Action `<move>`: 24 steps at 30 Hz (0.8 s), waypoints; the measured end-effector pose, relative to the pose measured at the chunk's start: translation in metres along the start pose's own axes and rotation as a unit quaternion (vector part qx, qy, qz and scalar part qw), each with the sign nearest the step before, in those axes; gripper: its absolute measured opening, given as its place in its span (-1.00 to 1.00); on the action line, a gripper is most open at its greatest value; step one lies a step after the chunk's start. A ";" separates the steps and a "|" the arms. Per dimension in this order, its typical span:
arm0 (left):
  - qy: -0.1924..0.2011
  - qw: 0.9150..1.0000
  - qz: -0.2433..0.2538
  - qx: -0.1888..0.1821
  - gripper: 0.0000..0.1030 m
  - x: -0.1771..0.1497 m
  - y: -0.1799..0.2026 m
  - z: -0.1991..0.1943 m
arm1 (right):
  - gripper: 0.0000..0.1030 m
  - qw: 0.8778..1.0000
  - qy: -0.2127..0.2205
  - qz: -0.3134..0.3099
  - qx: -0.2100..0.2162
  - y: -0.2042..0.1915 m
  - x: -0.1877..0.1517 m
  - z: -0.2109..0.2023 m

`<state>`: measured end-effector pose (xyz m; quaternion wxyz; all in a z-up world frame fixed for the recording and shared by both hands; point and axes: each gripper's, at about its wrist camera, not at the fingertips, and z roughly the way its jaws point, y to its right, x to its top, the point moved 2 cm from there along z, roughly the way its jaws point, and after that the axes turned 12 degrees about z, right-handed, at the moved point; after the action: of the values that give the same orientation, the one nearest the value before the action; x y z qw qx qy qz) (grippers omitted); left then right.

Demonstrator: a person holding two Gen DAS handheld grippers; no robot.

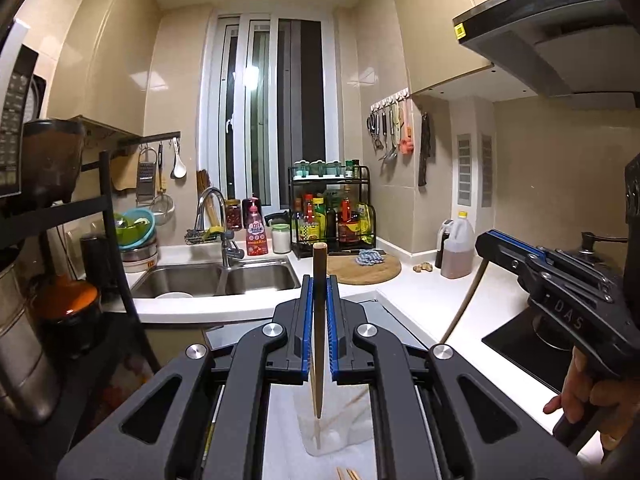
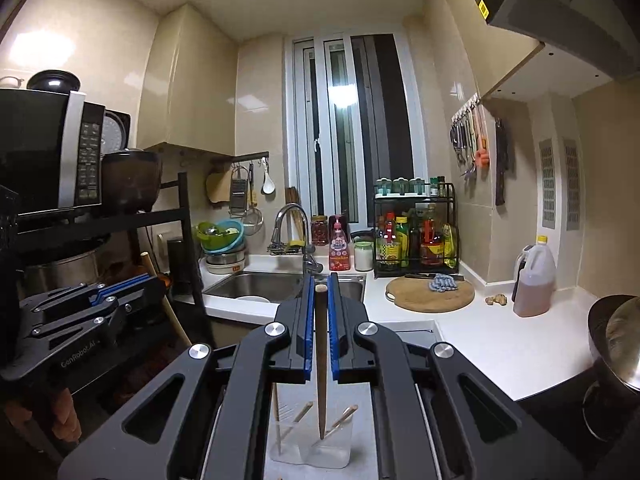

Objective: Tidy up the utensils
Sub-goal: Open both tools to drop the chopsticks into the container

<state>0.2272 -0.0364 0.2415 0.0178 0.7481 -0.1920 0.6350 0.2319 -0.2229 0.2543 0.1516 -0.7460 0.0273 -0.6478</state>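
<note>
My left gripper (image 1: 320, 280) is shut on a brown wooden chopstick (image 1: 319, 340) that stands upright, thick end up and thin tip down. Its tip hangs over a clear plastic holder (image 1: 344, 436) on the counter below. My right gripper (image 2: 320, 280) is likewise shut on a second chopstick (image 2: 321, 380), tip down above the same clear holder (image 2: 340, 448). Several pale chopsticks (image 2: 300, 416) lean inside it. The right gripper (image 1: 490, 242) shows at the right of the left wrist view with its chopstick (image 1: 464, 304) slanting down. At the left of the right wrist view, the left gripper (image 2: 136, 284) carries its chopstick (image 2: 168, 304).
Beyond the grippers lie a double steel sink (image 1: 216, 280) and its faucet (image 1: 212, 208). A round wooden board (image 2: 430, 294), an oil jug (image 2: 534, 280) and a bottle rack (image 2: 416, 236) stand at the right. A microwave (image 2: 44, 152) sits on the black shelf at the left, and a steel pot (image 2: 616, 344) at the right edge.
</note>
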 end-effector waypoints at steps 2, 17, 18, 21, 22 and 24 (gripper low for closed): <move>-0.005 1.000 -0.008 -0.005 -0.87 -0.001 -0.005 0.012 | -0.87 1.000 0.001 0.002 -0.001 0.003 0.000 0.009; -0.060 0.998 -0.022 -0.016 -0.87 -0.042 -0.005 0.069 | -0.87 1.000 -0.029 -0.001 -0.001 0.004 -0.028 0.055; -0.069 0.997 -0.019 -0.016 -0.87 -0.050 -0.004 0.072 | -0.87 0.999 -0.041 0.000 -0.002 0.006 -0.036 0.058; -0.092 0.995 -0.025 -0.019 -0.87 -0.067 -0.005 0.081 | -0.86 0.998 -0.065 0.004 -0.005 0.012 -0.056 0.063; -0.098 0.995 -0.028 -0.019 -0.87 -0.071 -0.006 0.084 | -0.86 0.997 -0.075 0.005 -0.008 0.014 -0.062 0.065; -0.117 0.992 -0.034 -0.020 -0.82 -0.079 -0.008 0.089 | -0.77 0.996 -0.084 0.004 -0.016 0.017 -0.070 0.067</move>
<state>0.3045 -0.0320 0.1504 0.0315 0.8230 -0.1797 0.5380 0.2890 -0.2094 0.1747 0.1438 -0.8003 0.0273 -0.5815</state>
